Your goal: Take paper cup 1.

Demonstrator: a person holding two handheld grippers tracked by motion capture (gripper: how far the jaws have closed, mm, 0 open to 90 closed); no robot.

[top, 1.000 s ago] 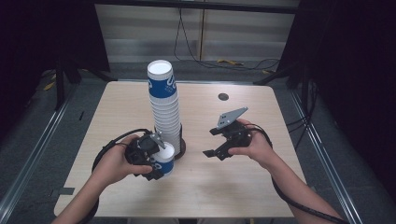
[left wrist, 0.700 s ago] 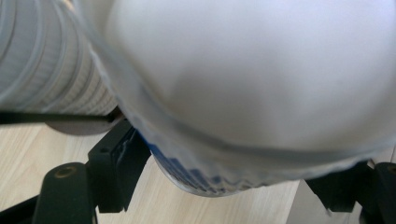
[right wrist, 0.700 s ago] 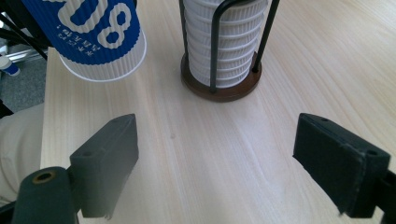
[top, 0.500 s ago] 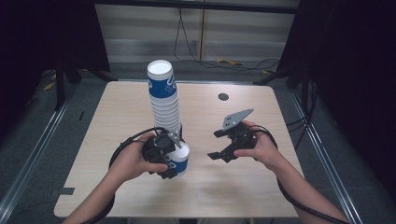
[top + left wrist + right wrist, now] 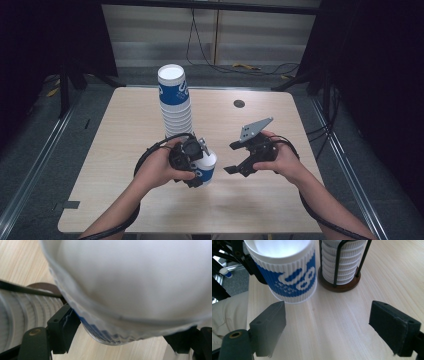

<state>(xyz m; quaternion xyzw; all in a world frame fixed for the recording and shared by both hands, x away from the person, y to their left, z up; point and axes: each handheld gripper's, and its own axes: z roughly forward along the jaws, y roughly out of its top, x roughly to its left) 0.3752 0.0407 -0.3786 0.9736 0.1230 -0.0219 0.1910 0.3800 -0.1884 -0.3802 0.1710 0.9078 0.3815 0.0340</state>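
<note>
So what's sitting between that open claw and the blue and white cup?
Nothing: in the right gripper view, bare wooden table separates the open right claw from the cup held by the left claw.

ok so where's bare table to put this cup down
The cup is in the left gripper. Bare table lies left of the cup stack, along the near edge, and at the far right around the dark disc. It is crowded between the stack and the right gripper.

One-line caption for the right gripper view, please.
Open right tongs face a blue-and-white paper cup beside the cup stack.
</note>
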